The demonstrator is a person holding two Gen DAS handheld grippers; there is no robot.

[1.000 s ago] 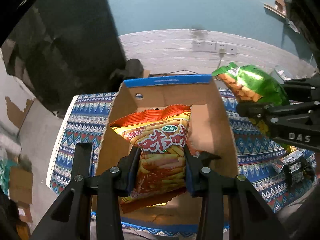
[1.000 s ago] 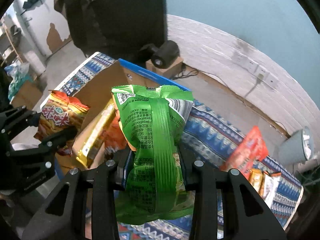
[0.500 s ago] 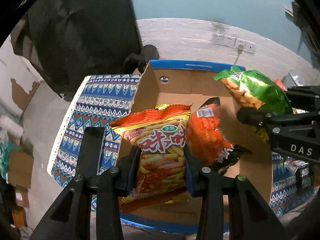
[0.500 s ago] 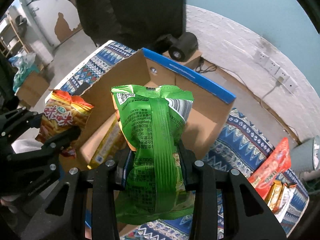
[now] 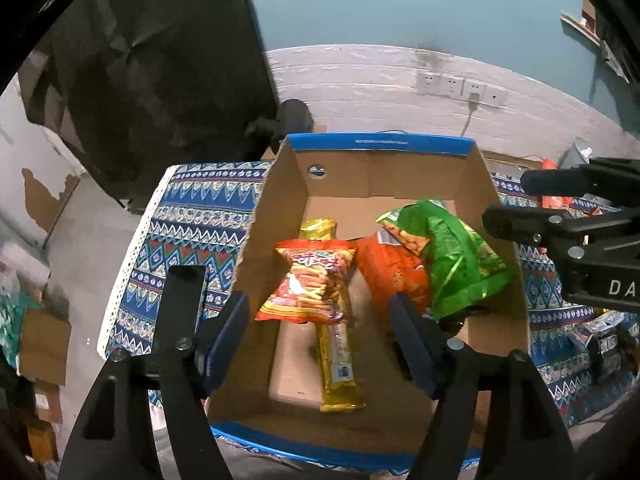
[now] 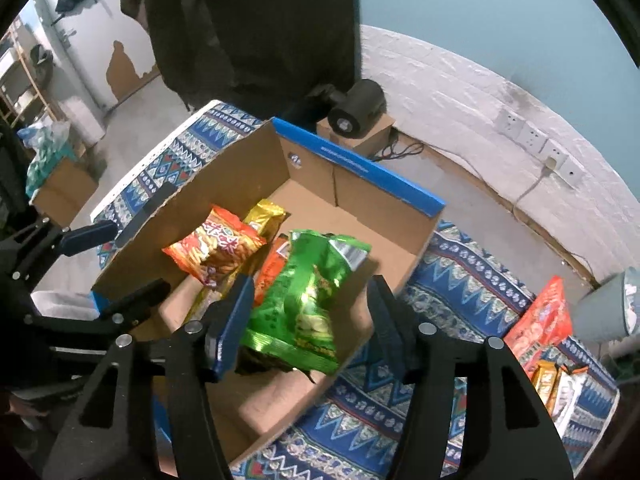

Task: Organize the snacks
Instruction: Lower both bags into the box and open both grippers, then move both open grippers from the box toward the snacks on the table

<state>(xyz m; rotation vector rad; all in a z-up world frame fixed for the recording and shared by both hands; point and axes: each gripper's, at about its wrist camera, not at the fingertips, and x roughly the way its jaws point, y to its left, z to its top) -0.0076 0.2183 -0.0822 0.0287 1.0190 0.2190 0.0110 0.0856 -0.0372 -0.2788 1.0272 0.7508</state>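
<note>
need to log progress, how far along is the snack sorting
Done: the cardboard box holds a gold bar and an orange pack.

In hand: nothing. Both grippers, left and right, have just been opening; the orange-yellow bag and green bag sit loose in the box.

Left: red and other packs on the tablecloth.

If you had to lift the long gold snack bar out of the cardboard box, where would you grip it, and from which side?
Probably the near end of the gold snack bar, from above, with the jaws across its narrow width. It lies flat on the floor of the cardboard box, and that end is bare, while the orange chip bag covers its middle.
</note>
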